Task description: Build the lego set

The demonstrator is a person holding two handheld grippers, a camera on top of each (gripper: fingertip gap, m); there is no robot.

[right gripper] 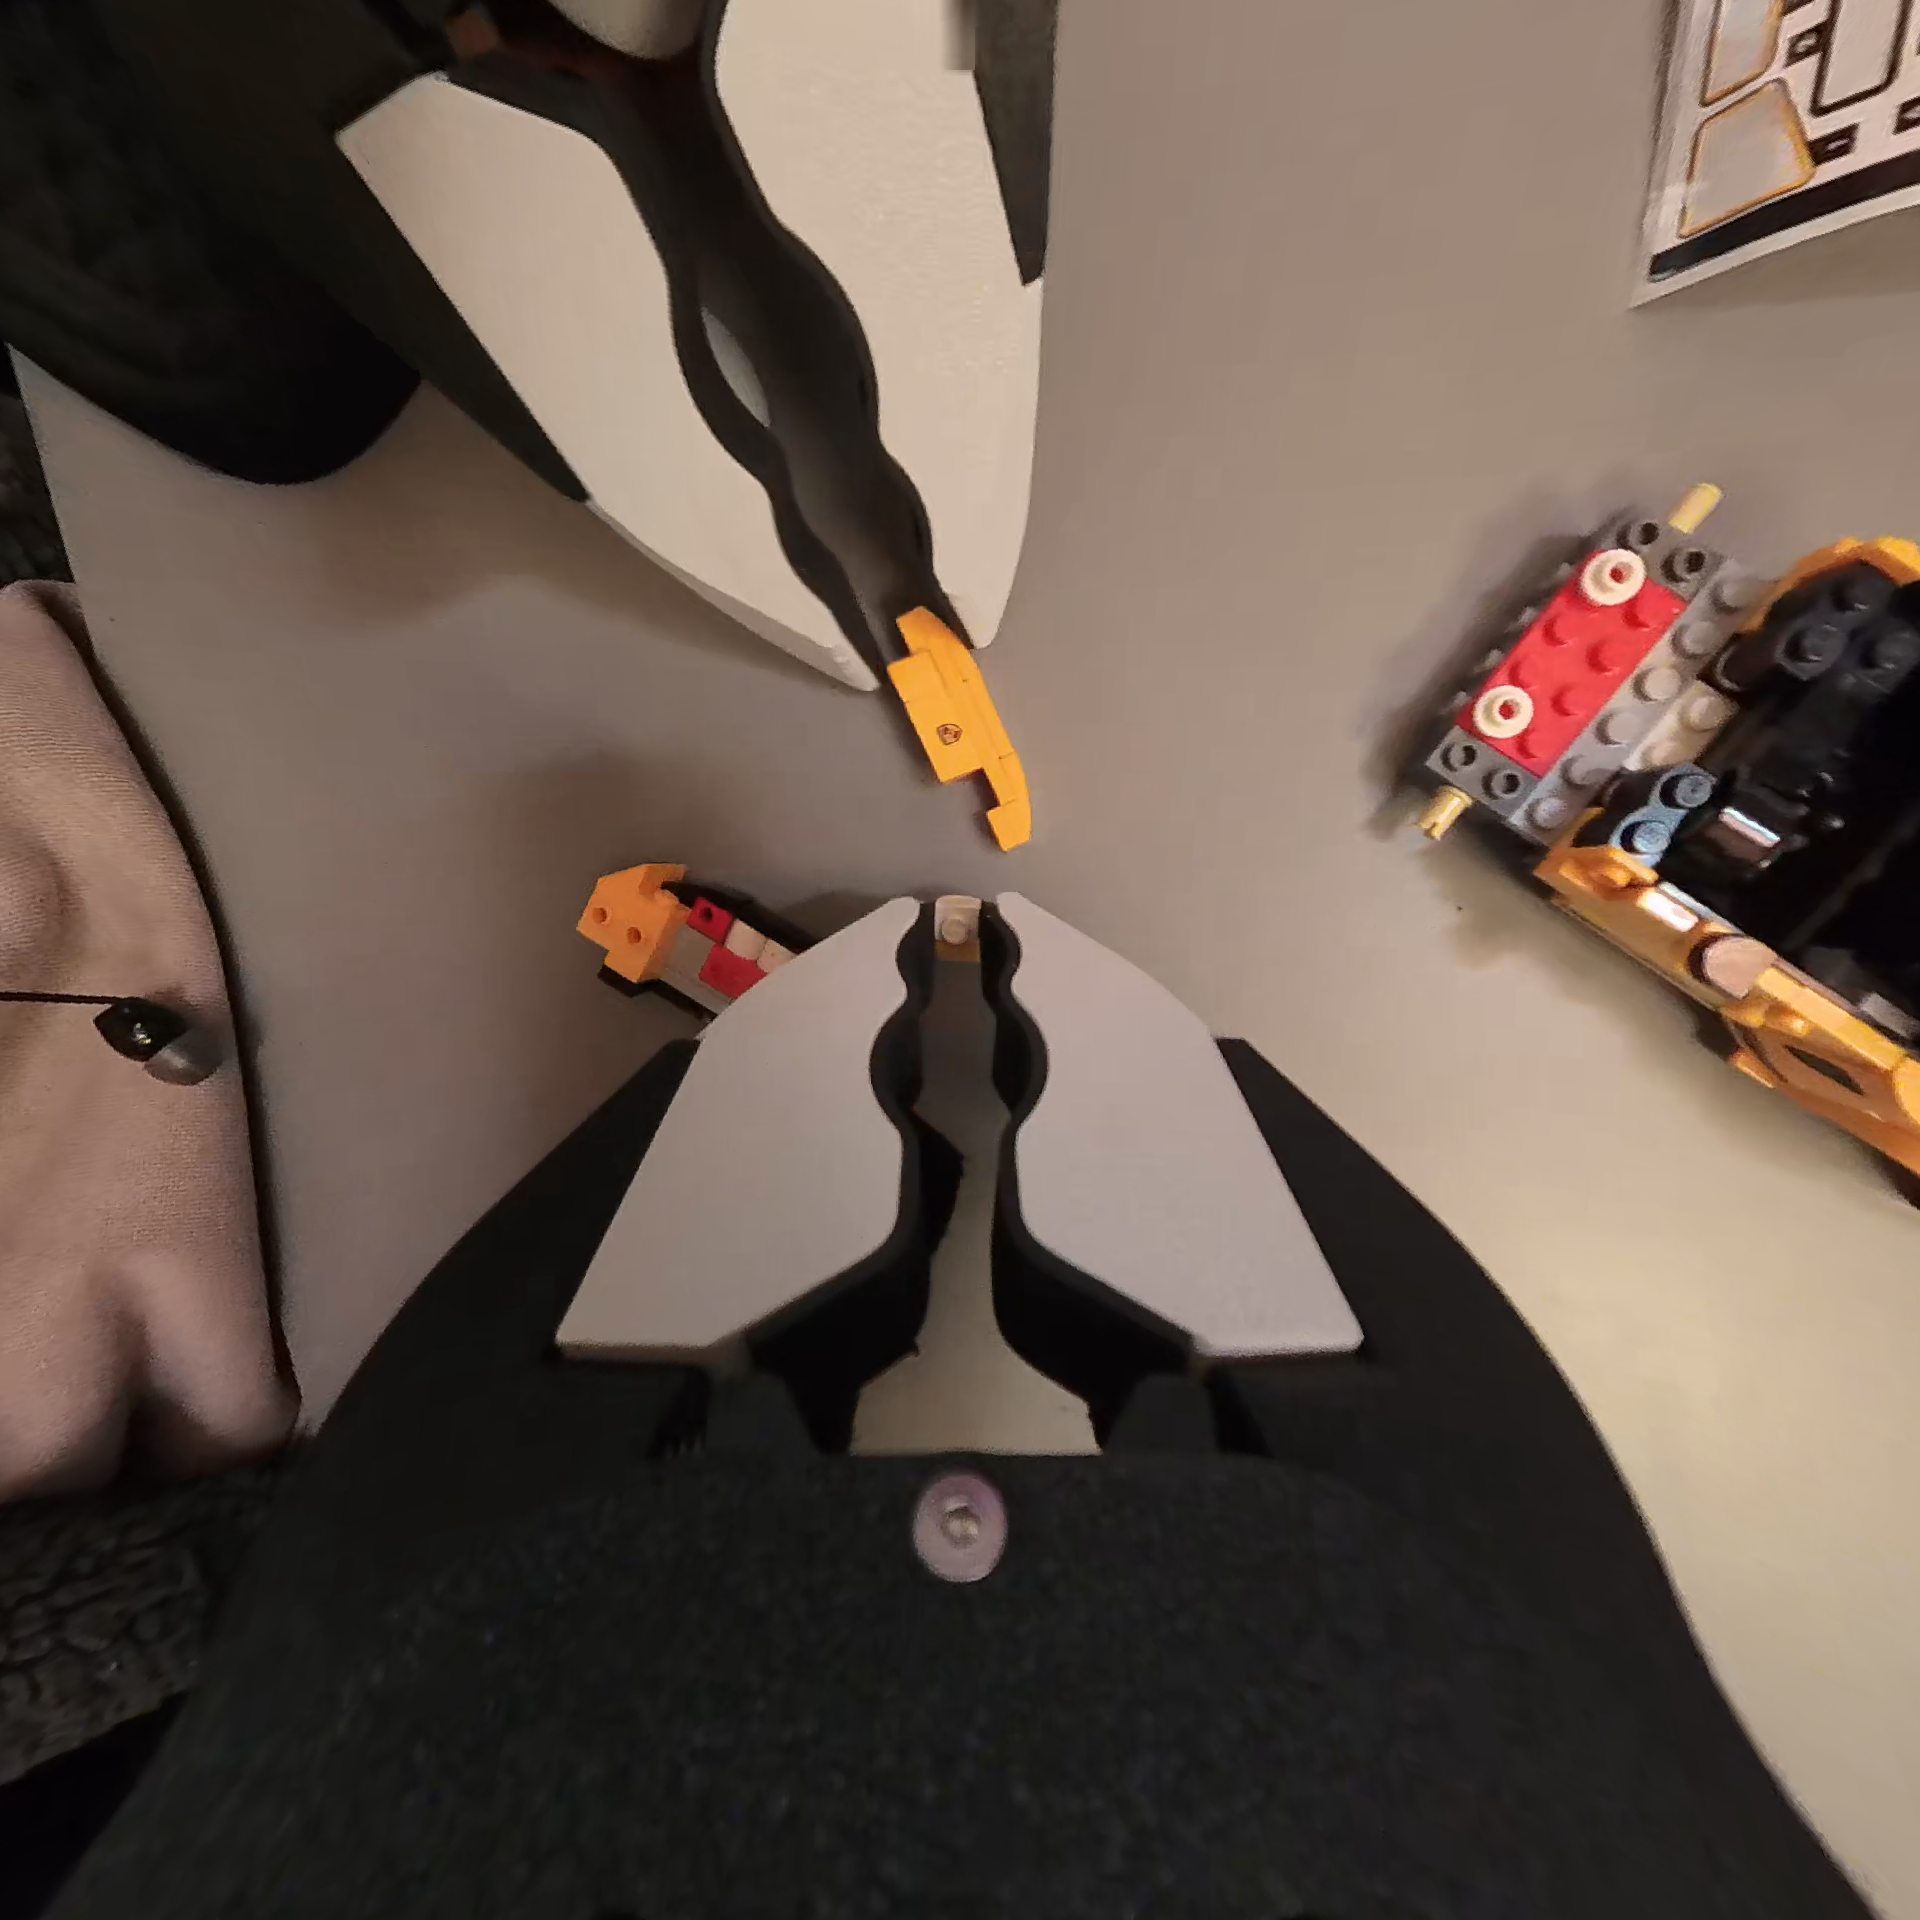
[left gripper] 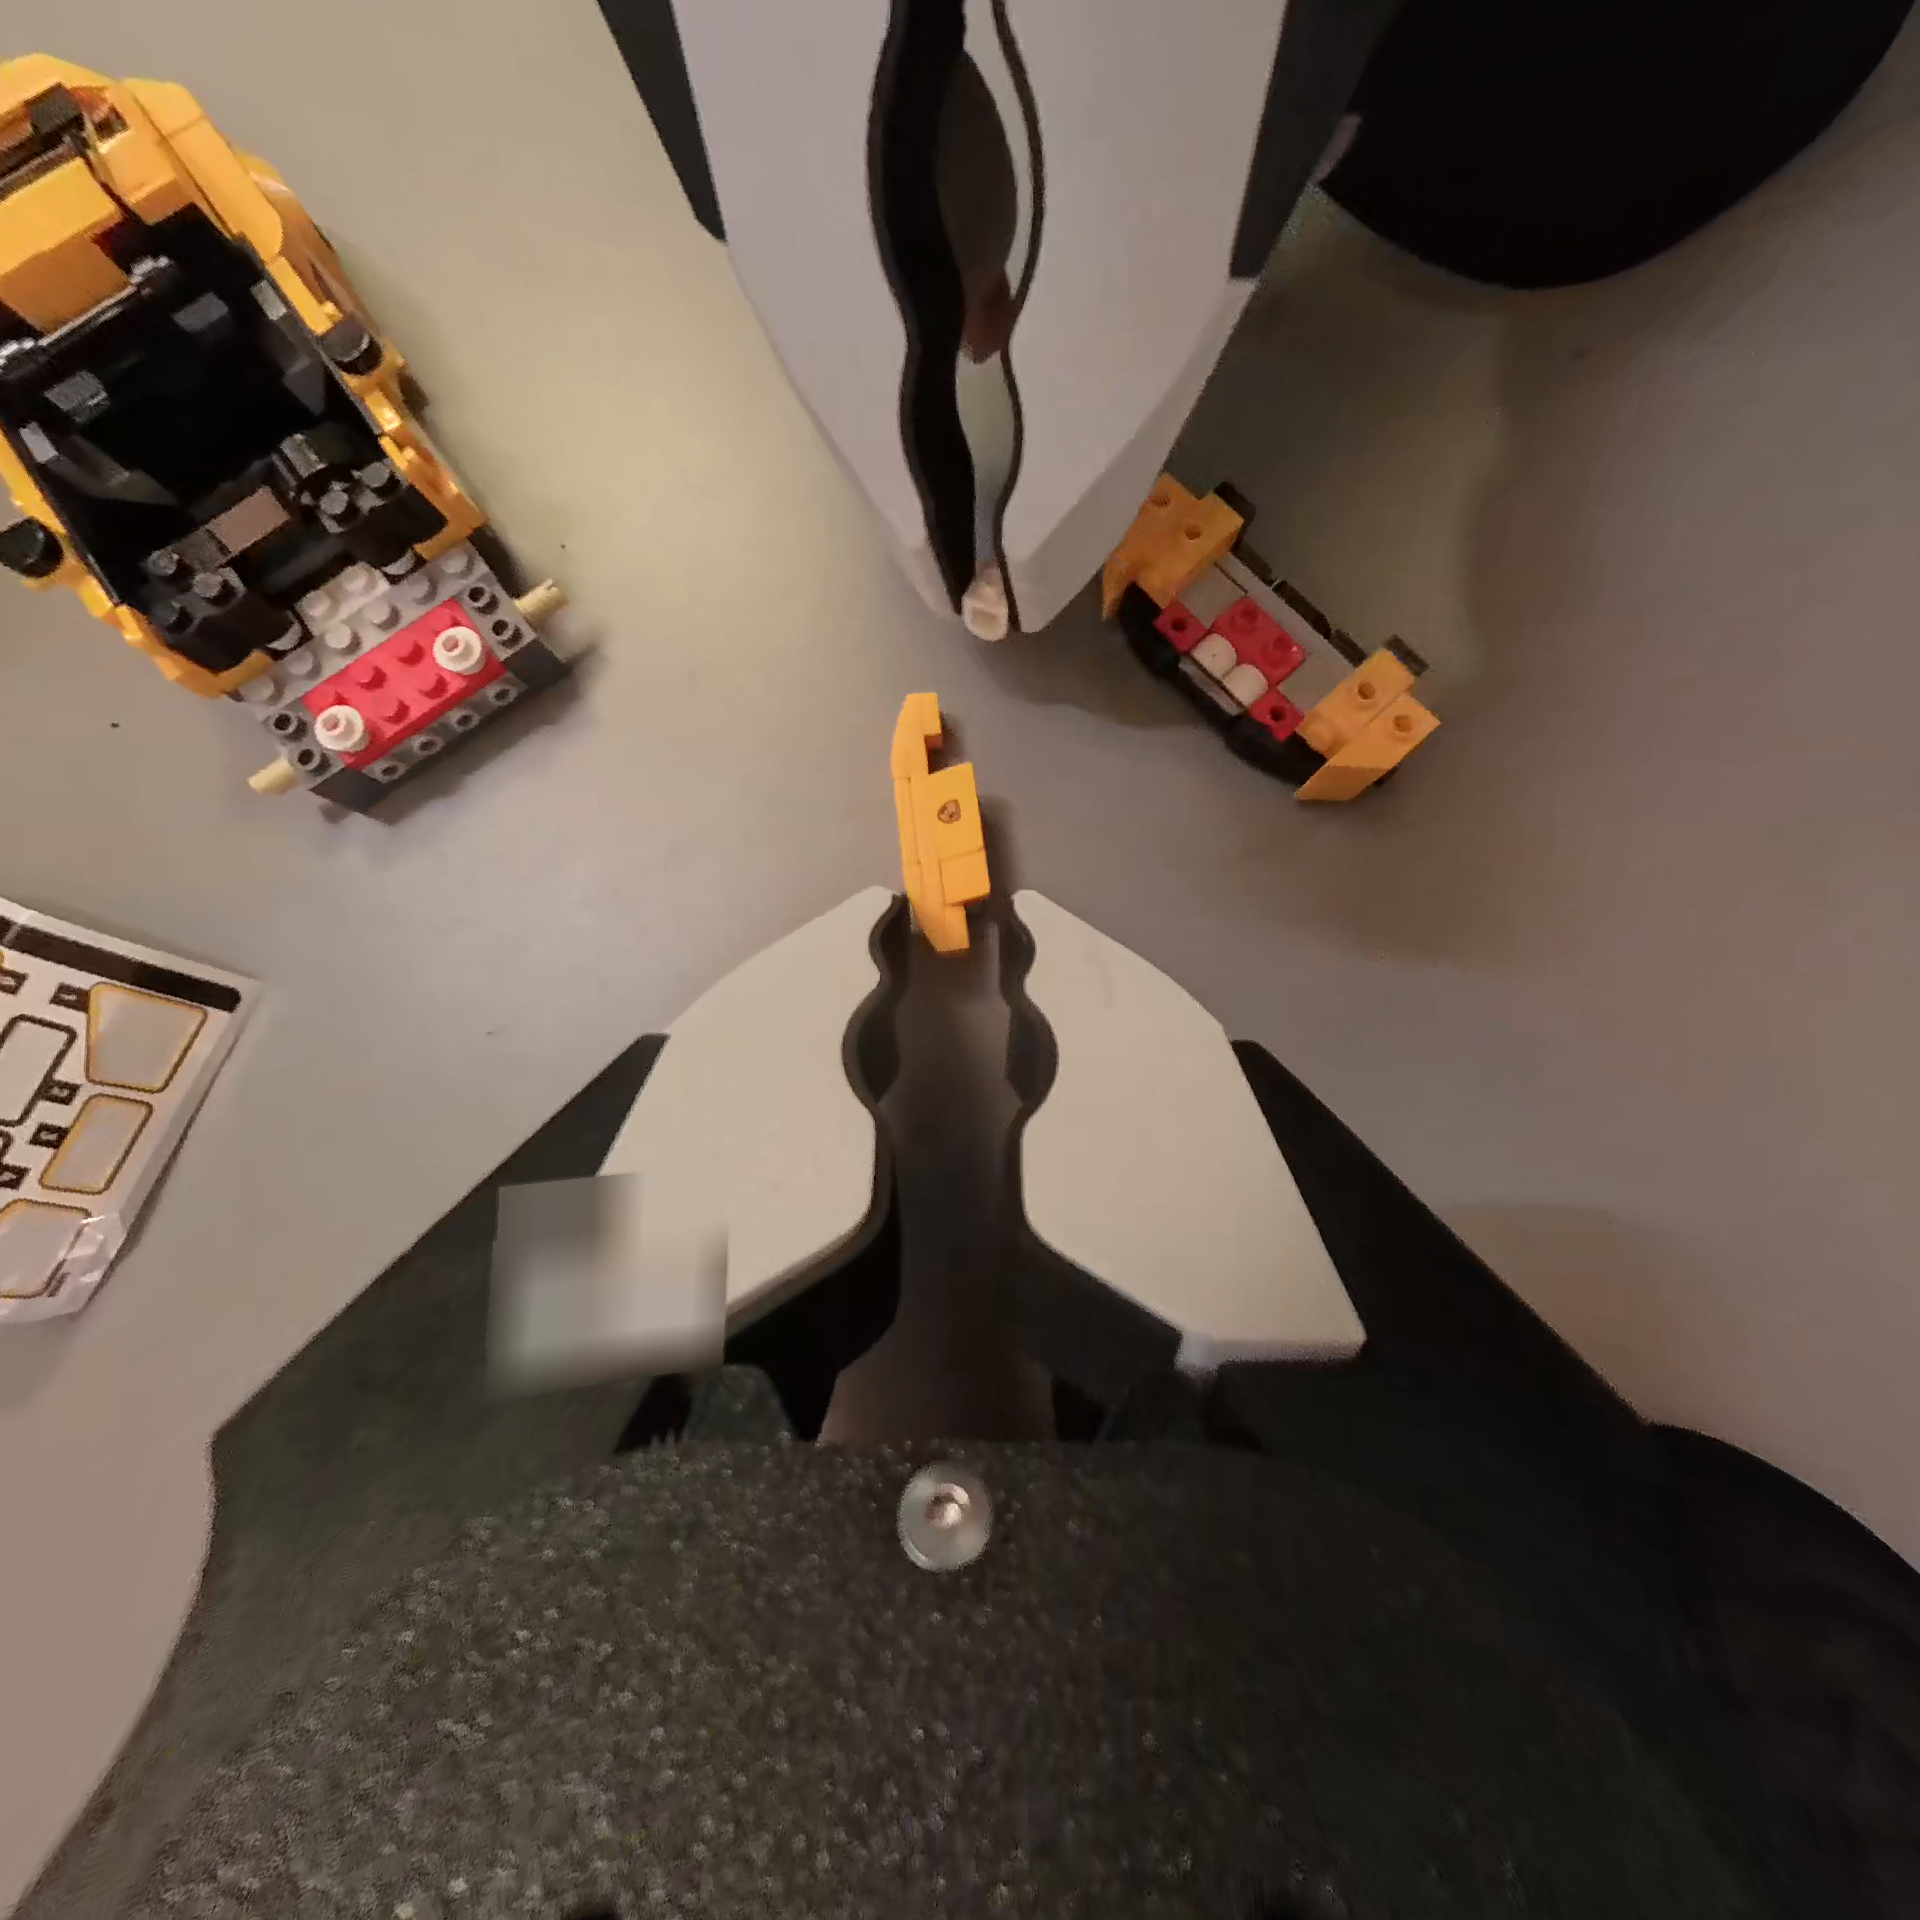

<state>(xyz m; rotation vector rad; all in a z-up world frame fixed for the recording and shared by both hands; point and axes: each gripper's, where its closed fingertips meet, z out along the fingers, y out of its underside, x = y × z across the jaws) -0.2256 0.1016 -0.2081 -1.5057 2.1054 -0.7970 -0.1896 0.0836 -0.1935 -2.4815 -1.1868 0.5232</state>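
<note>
My left tongs point(left gripper: 951, 904) are clenched on the near end of a yellow curved piece point(left gripper: 935, 821), which sticks out forward above the grey table point(left gripper: 675, 468). My right tongs point(right gripper: 961, 909) are clenched on a small white stud piece point(right gripper: 956, 923), pinched right at the tips. The two tongs point at each other, tips near but apart, the white piece not touching the yellow one.

Left wrist view only: the whole small bumper block point(left gripper: 1273, 639), yellow corners with red, white and grey bricks, lying on the table just beside the right tongs. In the right view it is half hidden behind my own finger point(right gripper: 790, 1122).

Right wrist view only: a hand point(right gripper: 104, 1039) at the left edge, with a dark sleeve below it. It also shows the yellow piece's flat face with a small emblem.

Both views show the yellow and black car body point(left gripper: 208, 416), with a red plate and two white round studs on its open grey end, well apart from both tongs. A sticker sheet point(left gripper: 94, 1112) lies flat on the table, at the left edge of the left view and the top right corner of the right view.
</note>
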